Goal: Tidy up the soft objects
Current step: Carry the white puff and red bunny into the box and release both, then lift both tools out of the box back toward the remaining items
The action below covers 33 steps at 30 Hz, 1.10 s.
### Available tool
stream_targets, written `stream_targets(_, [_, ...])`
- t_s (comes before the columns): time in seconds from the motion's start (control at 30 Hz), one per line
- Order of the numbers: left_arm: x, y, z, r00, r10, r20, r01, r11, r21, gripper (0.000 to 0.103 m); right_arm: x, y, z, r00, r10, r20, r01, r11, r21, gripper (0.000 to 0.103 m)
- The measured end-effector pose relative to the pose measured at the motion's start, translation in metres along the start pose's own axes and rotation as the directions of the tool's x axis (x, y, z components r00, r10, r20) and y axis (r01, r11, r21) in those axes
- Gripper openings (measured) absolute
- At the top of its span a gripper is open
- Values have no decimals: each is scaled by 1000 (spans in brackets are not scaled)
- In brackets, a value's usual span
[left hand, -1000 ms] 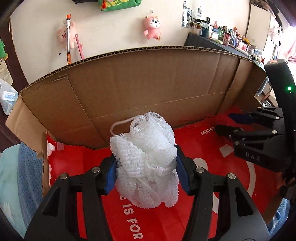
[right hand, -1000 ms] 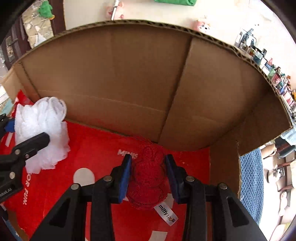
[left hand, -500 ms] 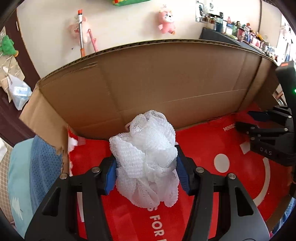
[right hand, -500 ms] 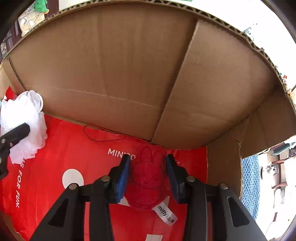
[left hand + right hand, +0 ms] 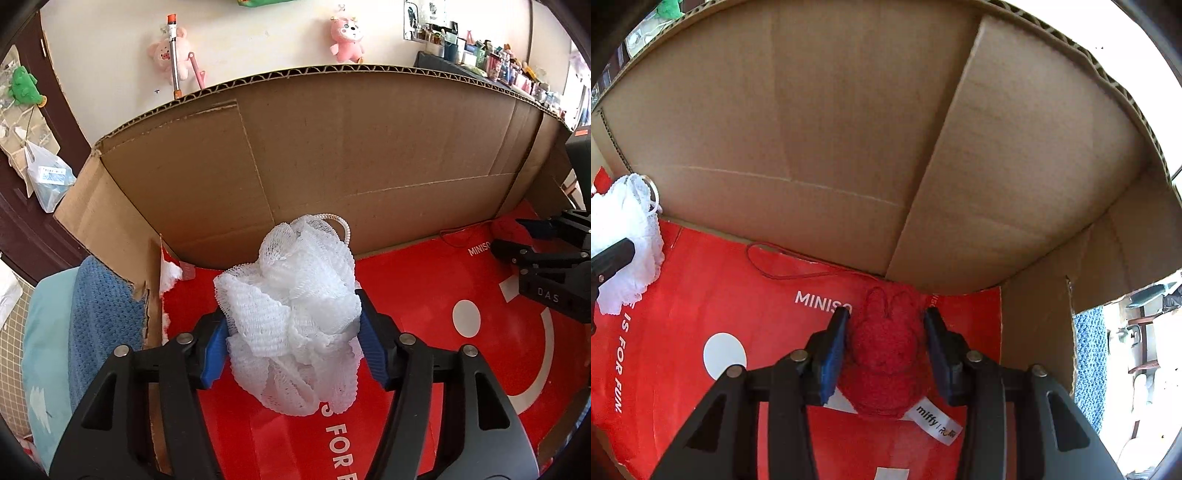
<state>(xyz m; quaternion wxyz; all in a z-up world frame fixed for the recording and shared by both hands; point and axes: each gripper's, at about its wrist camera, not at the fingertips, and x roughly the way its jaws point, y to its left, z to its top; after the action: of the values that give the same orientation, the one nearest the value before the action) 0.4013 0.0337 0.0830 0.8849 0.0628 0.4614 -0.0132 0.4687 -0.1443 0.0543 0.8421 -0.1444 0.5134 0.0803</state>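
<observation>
My left gripper (image 5: 291, 332) is shut on a white mesh bath puff (image 5: 291, 317), held over the red bag floor at the left end of the cardboard box (image 5: 332, 155). The puff also shows at the left edge of the right wrist view (image 5: 624, 236). My right gripper (image 5: 884, 325) is shut on a red mesh bath puff (image 5: 886, 354) with a white "miffy" tag (image 5: 934, 424), low over the red floor near the box's right corner. The right gripper also shows at the right edge of the left wrist view (image 5: 524, 240).
A red MINISO bag (image 5: 424, 295) lines the box floor. Tall cardboard walls (image 5: 849, 129) close the back and right side. A blue knitted cloth (image 5: 99, 314) lies outside the box's left wall. A red cord (image 5: 783, 266) lies on the floor by the back wall.
The left gripper has swung left with the white puff toward the box's left corner. The right gripper has carried the red puff down and deeper toward the right corner.
</observation>
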Motion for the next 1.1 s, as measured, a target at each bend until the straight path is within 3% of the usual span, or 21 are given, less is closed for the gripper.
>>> stream_targets(0.4, [-2, 1, -1, 999, -36, 14, 36, 999, 3, 70, -6, 6, 0, 1000, -1, 1, 1, 1000, -4, 46])
stream_targets(0.87, [-17, 4, 0, 996, -72, 60, 73, 997, -17, 78, -29, 24, -6, 999, 19, 39, -18, 1000, -15, 60])
stream_targets(0.97, [-24, 4, -1, 994, -80, 75, 82, 996, -20, 78, -41, 27, -9, 998, 25, 58, -24, 1000, -14, 65])
stream_targets(1.03, [-29, 3, -1, 993, -84, 87, 86, 996, -23, 79, -51, 31, -10, 997, 17, 77, -16, 1000, -17, 76])
stream_targets(1.1, [-35, 4, -2, 991, -88, 99, 91, 996, -25, 79, -60, 28, -17, 995, 6, 102, -4, 1000, -20, 80])
